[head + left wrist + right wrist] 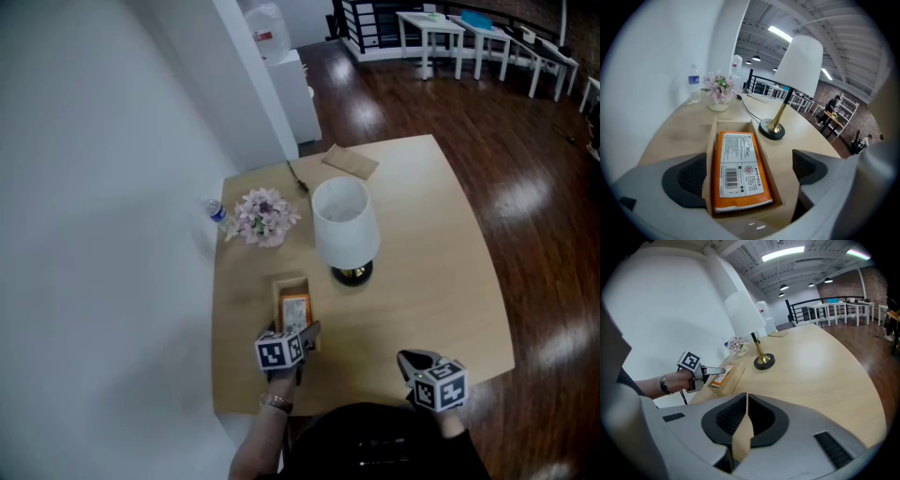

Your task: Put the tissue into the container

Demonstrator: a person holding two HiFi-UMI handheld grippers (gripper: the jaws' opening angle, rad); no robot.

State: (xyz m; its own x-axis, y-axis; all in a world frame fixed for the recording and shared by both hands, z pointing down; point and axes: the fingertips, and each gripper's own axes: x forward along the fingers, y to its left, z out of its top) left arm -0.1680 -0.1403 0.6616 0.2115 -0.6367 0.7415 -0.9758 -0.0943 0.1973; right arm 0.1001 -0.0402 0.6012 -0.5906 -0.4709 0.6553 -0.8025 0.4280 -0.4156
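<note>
One view only, left gripper view, shows tissue [740, 161] barcode [731, 177]

A pale wooden table [422, 244] carries a white-shaded lamp [345, 225], a pot of pink flowers [265, 217], a water bottle [216, 211], a flat brown packet [350, 161] and an open wooden container [291, 279].
</note>
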